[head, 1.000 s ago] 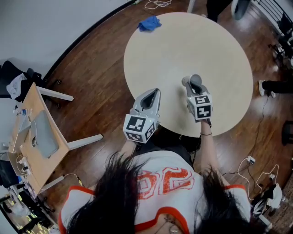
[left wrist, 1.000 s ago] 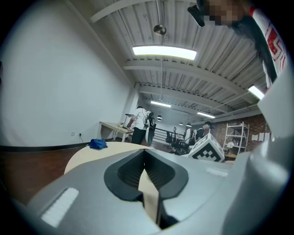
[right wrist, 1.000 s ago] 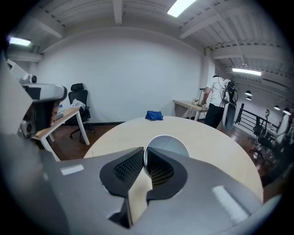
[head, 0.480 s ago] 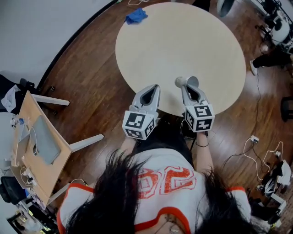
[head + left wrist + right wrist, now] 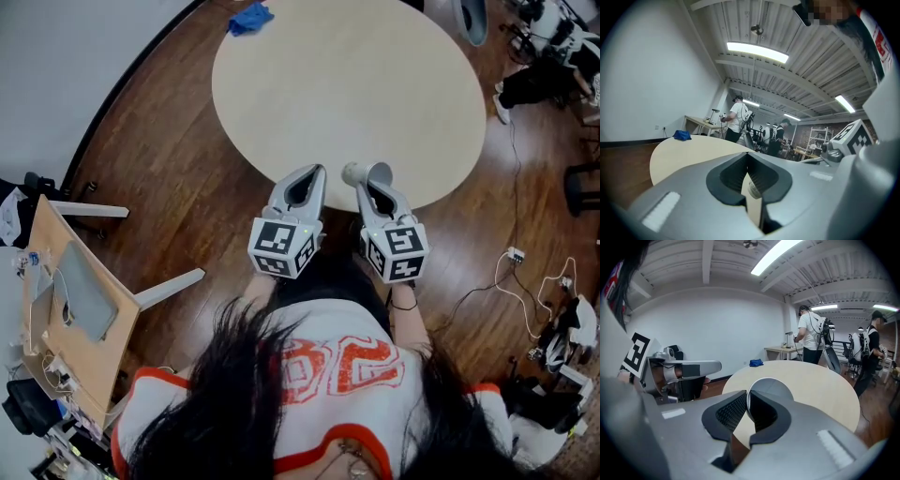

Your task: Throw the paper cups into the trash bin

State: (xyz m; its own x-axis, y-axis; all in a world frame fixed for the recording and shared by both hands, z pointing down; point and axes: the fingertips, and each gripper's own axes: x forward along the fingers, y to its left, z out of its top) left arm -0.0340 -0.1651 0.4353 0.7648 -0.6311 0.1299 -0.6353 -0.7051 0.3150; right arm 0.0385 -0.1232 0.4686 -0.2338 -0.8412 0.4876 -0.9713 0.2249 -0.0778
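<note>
A white paper cup (image 5: 356, 172) lies on its side in my right gripper (image 5: 371, 180), which is shut on the cup's wall at the rim. In the right gripper view the cup's open mouth (image 5: 771, 390) shows just past the jaws. Both grippers hang over the near edge of the round beige table (image 5: 347, 84). My left gripper (image 5: 310, 175) sits close to the left of the right one, shut with nothing in it. Through the gap below its tips, the cup's base (image 5: 755, 189) shows. No trash bin is in sight.
A blue cloth (image 5: 249, 17) lies at the table's far left edge. A wooden desk (image 5: 75, 300) stands on the floor at the left. Cables (image 5: 525, 272) trail at the right. People (image 5: 811, 338) stand beyond the table.
Both grippers have drawn back from over the tabletop to its near edge, the cup still in the right one. The table has slid up and left in the head view.
</note>
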